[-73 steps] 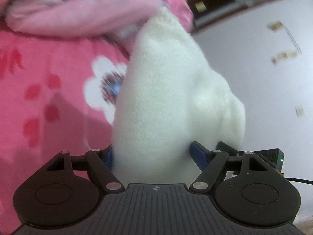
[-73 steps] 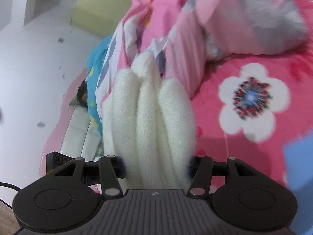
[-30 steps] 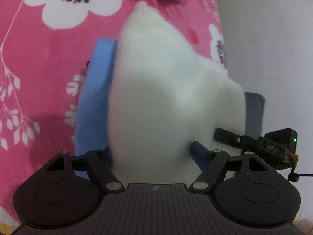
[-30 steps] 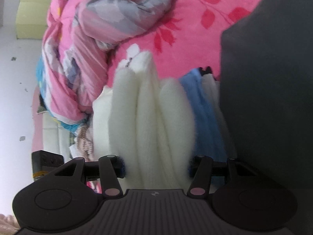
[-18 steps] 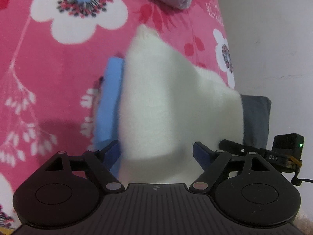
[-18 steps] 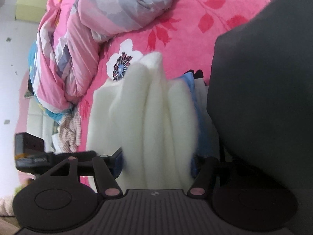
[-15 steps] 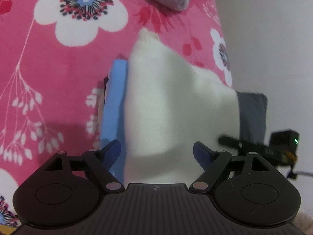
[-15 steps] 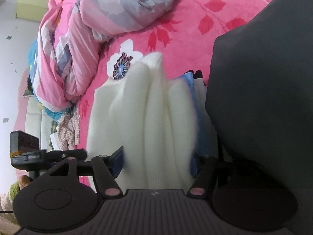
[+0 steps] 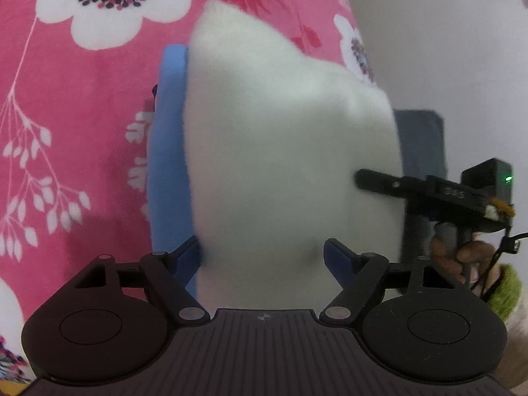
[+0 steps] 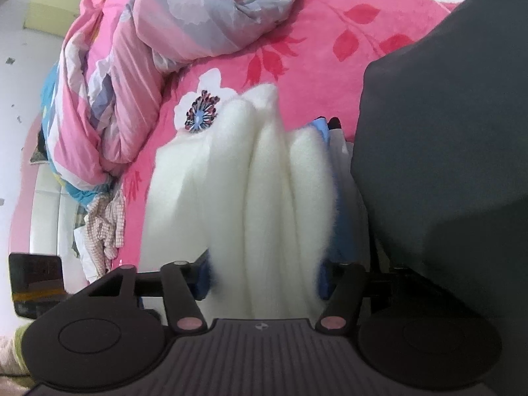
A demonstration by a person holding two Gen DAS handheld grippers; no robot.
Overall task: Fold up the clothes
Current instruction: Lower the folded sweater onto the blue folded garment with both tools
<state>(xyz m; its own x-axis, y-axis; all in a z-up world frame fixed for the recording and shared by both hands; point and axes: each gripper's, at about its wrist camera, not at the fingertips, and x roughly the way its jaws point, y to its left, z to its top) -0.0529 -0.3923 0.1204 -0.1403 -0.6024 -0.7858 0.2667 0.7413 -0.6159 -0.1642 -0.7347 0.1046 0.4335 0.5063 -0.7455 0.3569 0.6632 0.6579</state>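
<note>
A folded white fluffy garment (image 9: 283, 151) hangs between both grippers above a folded blue garment (image 9: 168, 151) on the pink flowered bedspread (image 9: 76, 109). My left gripper (image 9: 262, 254) has its jaws closing, and both blue pads touch the white cloth's near edge. In the right wrist view the same white garment (image 10: 264, 191) shows as thick upright folds. My right gripper (image 10: 262, 275) is closing on them, pads pressed in on both sides. The blue garment (image 10: 321, 132) peeks out behind the folds.
A dark grey folded garment (image 10: 445, 165) lies right of the stack and also shows in the left view as the grey cloth (image 9: 422, 138). A crumpled pink and grey quilt (image 10: 171, 33) lies far left, with the bed edge and white floor (image 9: 445, 49) at right.
The white garment came over the blue one and now hangs above it. Both grippers' jaws widened slightly, then closed in on the cloth again. The left view has drawn back a little.
</note>
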